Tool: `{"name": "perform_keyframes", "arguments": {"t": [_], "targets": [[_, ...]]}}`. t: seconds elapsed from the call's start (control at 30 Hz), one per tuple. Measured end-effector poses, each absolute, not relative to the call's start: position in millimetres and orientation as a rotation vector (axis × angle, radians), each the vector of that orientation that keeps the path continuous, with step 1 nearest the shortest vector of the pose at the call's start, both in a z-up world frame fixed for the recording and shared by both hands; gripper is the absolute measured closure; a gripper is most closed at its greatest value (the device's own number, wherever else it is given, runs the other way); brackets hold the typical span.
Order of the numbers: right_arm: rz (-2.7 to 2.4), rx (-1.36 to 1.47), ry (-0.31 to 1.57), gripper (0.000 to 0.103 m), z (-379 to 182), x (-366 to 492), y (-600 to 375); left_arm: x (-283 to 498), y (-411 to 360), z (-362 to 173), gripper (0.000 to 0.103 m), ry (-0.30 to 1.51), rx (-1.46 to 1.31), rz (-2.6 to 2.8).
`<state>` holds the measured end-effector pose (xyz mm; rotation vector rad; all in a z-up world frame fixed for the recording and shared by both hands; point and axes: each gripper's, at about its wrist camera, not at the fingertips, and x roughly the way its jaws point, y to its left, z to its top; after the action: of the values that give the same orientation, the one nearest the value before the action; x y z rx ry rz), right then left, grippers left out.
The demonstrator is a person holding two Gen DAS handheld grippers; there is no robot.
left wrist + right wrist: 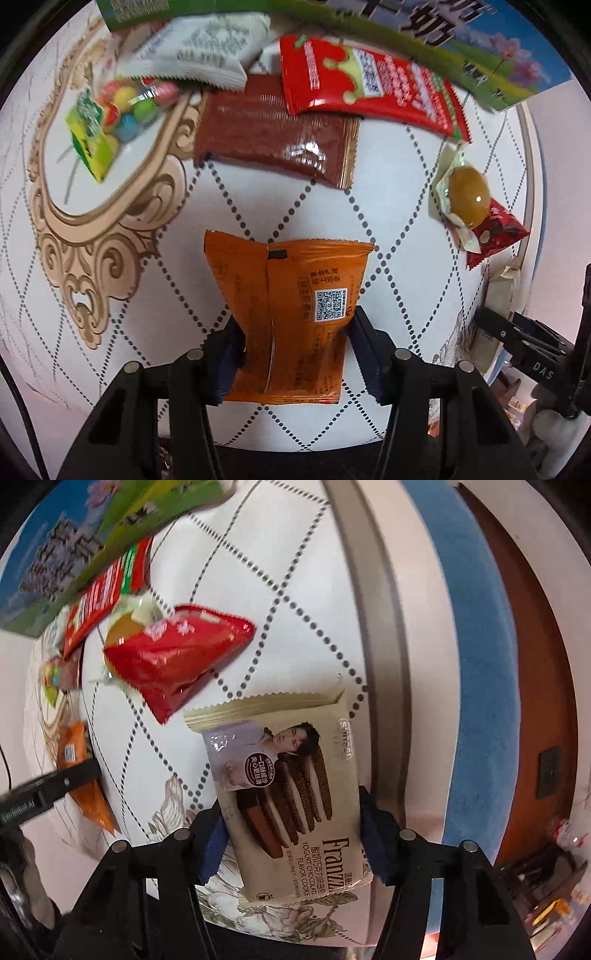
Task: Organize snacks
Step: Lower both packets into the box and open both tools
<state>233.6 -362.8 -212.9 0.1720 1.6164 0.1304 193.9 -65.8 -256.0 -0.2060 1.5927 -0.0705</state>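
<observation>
An orange snack packet (pixel 291 302) lies on the white diamond-patterned tablecloth (pixel 388 192), seam side up. My left gripper (pixel 295 332) points straight down and is shut on it, the blue pads pinching its lower half from both sides. A beige Franzzi cookie packet (pixel 295 786) sits near the table's edge, with my right gripper (pixel 291 812) shut on it and its pads against both long sides. The orange packet (pixel 74 753) and the left gripper's finger (pixel 55 786) also show at the left of the right wrist view.
Further back lie a brown packet (pixel 273 144), a red packet (pixel 369 88), a white packet (pixel 199 48), a bag of coloured candies (pixel 110 114) and a green-and-blue box (pixel 480 44). An amber sweet (pixel 469 197) and a small red packet (pixel 173 657) lie by the cookie packet. The table edge (pixel 373 627) runs close on the right.
</observation>
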Motion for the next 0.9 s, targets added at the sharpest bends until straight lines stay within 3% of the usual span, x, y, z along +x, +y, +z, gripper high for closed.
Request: {"name": "perform_keyframes", "arguments": {"t": [0.2,0.57,0.73,0.9], "targets": [[0.151,0.213,1.561,0.039,-171.3,232.4,-357.5,196.6,-59.8,-208.4,0.052,1.535,-0.246,-0.117],[0.302,0.275,1.293,0.039,-21.6,308.1,-325.3,273.5,-63.5,-64.5,0.052,1.302,-0.287,-0.271],[0.286,0.252,1.193,0.039,18.0,359.4,-318.6,331.3,-64.7,-42.9,0.052,1.248,-0.244,-0.265],[0.244,0.211,1.194,0.039,16.6,411.2,-306.0,396.0,-63.7,-70.0,0.052,1.291,-0.213,-0.227]]}}
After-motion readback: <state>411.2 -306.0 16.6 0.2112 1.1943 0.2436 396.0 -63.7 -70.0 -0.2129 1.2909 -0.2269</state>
